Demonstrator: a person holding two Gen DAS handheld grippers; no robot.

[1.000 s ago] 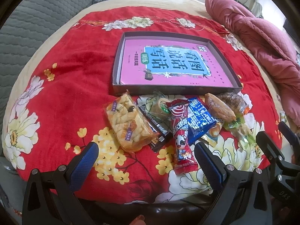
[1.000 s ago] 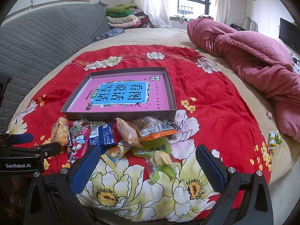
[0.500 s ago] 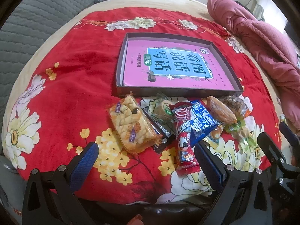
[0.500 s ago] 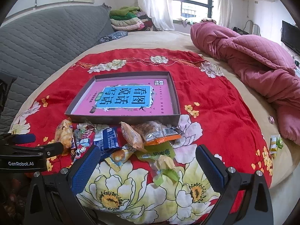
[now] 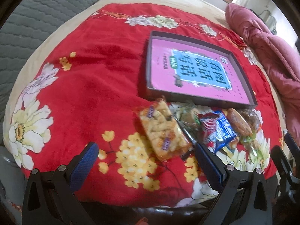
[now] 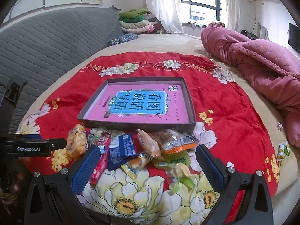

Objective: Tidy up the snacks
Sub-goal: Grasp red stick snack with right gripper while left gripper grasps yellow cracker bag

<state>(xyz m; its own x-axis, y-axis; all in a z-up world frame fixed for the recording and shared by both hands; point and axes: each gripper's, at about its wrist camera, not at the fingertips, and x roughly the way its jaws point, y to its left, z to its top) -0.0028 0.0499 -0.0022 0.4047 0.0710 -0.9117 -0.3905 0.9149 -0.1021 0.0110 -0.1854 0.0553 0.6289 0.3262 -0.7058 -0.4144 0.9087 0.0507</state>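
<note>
A shallow box (image 5: 148, 71) (image 6: 138, 126) with a pink and blue printed bottom lies on a red flowered blanket. A heap of snack packets sits along its near edge: a yellow puffed-snack bag (image 5: 163, 131) (image 6: 76, 144), a blue packet (image 5: 225, 129) (image 6: 123, 146), a red packet (image 6: 99, 166), an orange bun packet (image 5: 239, 121) (image 6: 150, 145) and a green packet (image 6: 174, 161). My left gripper (image 5: 146, 159) is open, just short of the yellow bag. My right gripper (image 6: 148, 163) is open in front of the heap, with nothing between its fingers.
A grey quilted headboard (image 6: 46, 43) runs along the left. A pink quilt (image 6: 258, 60) is bunched at the right, and folded clothes (image 6: 136, 22) are stacked by the window. Small packets (image 6: 283, 149) lie near the blanket's right edge.
The left wrist view has swung left, so the box and snacks now sit further right in it. The right gripper has risen a little. Both grippers stay open.
</note>
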